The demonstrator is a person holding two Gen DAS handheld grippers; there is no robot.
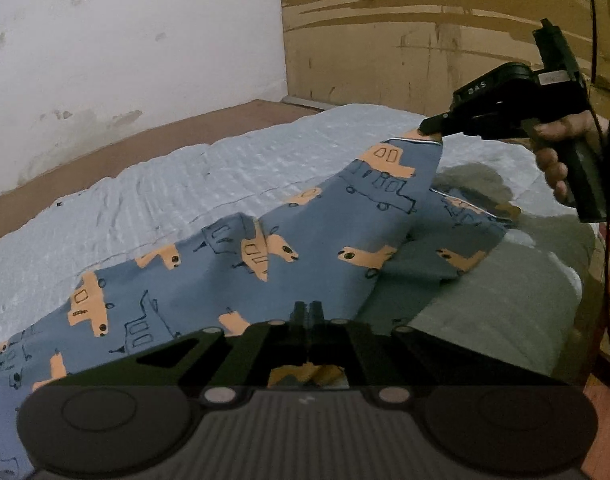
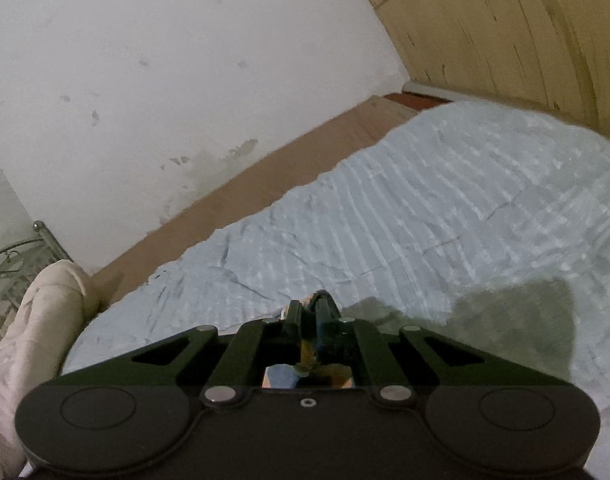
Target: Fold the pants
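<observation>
Blue pants (image 1: 305, 248) printed with orange and dark-outlined vehicles lie spread over a pale blue quilt (image 1: 145, 192). In the left wrist view my left gripper (image 1: 308, 310) is shut on the near edge of the pants. At the upper right my right gripper (image 1: 427, 126), held by a hand (image 1: 553, 152), is shut on a far corner of the pants and holds it above the quilt, so the cloth slopes up to it. In the right wrist view the right gripper (image 2: 309, 306) pinches a bit of the pants (image 2: 283, 376), most of it hidden under the tool.
The quilt (image 2: 425, 216) covers a bed beside a white wall (image 2: 165, 80), with a brown strip (image 2: 245, 188) between them. A wooden panel (image 1: 425, 32) stands behind. A pale pink bundle (image 2: 37, 320) and metal scrollwork (image 2: 9, 264) sit at the left.
</observation>
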